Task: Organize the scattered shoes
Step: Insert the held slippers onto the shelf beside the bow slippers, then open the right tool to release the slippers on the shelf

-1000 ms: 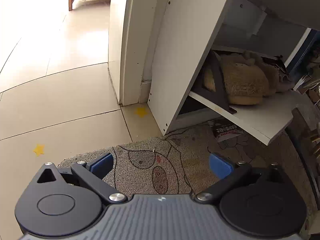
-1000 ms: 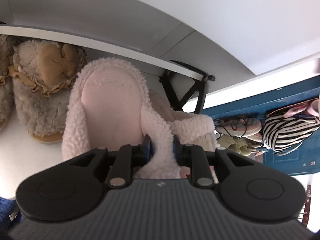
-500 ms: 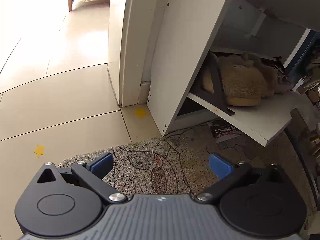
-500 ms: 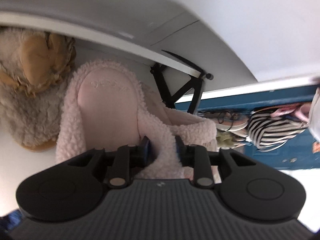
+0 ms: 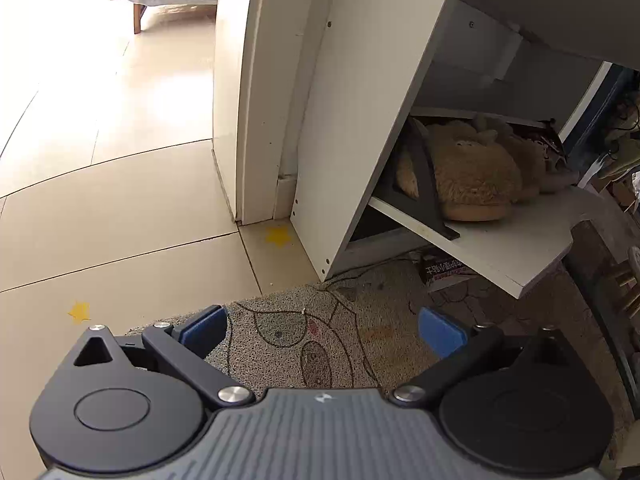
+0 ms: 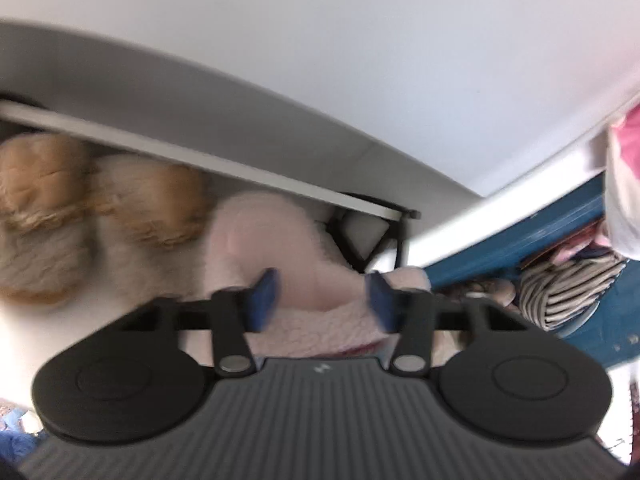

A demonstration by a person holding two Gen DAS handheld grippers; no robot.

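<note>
We have 2 fisheye views, each looking forward along its gripper's fingers. The left wrist view sits back and tilts down over the patterned mat (image 5: 304, 332), facing the white shoe cabinet (image 5: 352, 120) from its left side, well apart. The right wrist view is close in front of the cabinet's shelf and blurred. Both views share the tan fluffy slippers (image 5: 468, 176) (image 6: 80, 220) on that shelf.

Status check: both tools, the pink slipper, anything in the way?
Right tool open, jaws just opening, clear of pink slipper on shelf beside tan slippers. Left tool open, empty, over mat. No obstruction seen.
</note>
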